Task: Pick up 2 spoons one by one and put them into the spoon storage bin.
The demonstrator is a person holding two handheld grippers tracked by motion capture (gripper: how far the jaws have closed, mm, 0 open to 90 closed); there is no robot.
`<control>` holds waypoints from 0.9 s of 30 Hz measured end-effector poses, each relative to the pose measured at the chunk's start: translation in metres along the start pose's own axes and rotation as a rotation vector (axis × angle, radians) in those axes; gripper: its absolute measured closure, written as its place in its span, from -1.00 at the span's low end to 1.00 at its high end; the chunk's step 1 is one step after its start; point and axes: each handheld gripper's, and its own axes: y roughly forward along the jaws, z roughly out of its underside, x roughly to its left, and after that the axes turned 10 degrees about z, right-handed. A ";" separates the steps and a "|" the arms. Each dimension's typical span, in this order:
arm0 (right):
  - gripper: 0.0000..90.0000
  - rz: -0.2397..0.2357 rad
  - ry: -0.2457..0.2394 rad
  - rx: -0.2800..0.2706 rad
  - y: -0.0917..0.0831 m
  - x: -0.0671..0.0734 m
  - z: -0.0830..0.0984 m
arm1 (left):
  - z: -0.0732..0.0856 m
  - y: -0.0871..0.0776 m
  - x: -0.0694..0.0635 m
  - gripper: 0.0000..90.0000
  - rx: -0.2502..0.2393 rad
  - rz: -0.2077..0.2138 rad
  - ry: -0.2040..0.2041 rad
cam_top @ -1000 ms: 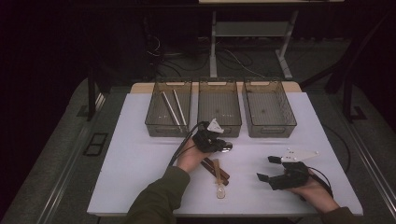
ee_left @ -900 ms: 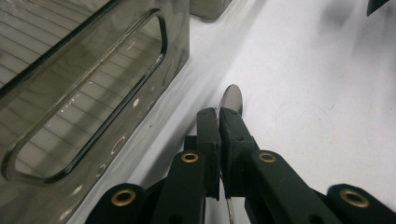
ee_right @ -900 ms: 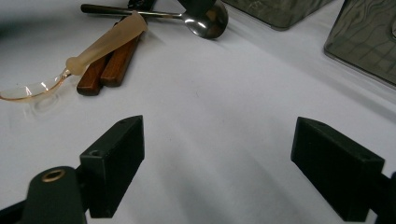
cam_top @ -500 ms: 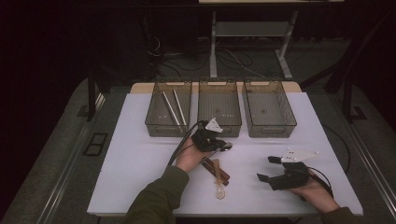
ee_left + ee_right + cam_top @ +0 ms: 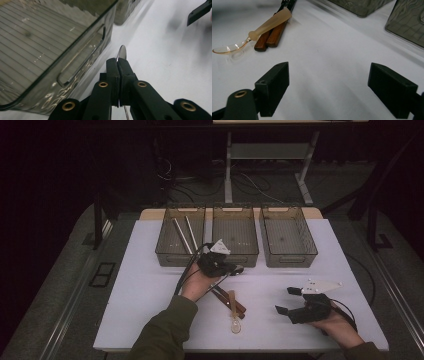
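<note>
the left gripper (image 5: 117, 65), jaws clamped on a metal spoon (image 5: 122, 53), has lifted it toward the middle bin (image 5: 235, 236); the right gripper (image 5: 289, 301) gapes wide, idle.

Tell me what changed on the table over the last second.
The left gripper, shut on a metal spoon, lifted it slightly and carried it toward the middle bin. The right gripper stayed resting open on the table. The clear plastic spoon, the wooden-handled utensils and the two metal pieces in the left bin did not move.
</note>
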 end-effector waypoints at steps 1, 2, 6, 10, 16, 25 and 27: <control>-0.62 0.000 0.000 -0.001 0.000 0.000 0.000 | -0.001 -0.002 0.000 0.97 -0.006 0.002 0.003; -0.62 0.000 -0.001 -0.003 0.000 0.000 0.000 | -0.001 -0.004 -0.001 0.97 -0.010 0.003 0.004; -0.62 -0.002 0.004 -0.006 0.000 -0.001 0.000 | -0.005 -0.010 -0.002 0.97 -0.039 0.010 0.007; -0.62 -0.011 0.016 -0.007 0.000 -0.001 0.000 | -0.011 -0.015 -0.002 0.97 -0.054 0.021 0.014; -0.71 -0.032 0.035 -0.023 0.000 -0.001 0.001 | -0.024 -0.023 0.001 0.97 -0.070 0.029 0.018; -0.74 -0.020 0.033 -0.025 0.001 -0.002 0.002 | -0.047 -0.032 0.013 0.97 -0.102 0.024 0.013; -0.74 -0.024 0.029 -0.024 0.001 -0.001 0.002 | -0.054 -0.033 0.017 0.97 -0.107 0.016 0.011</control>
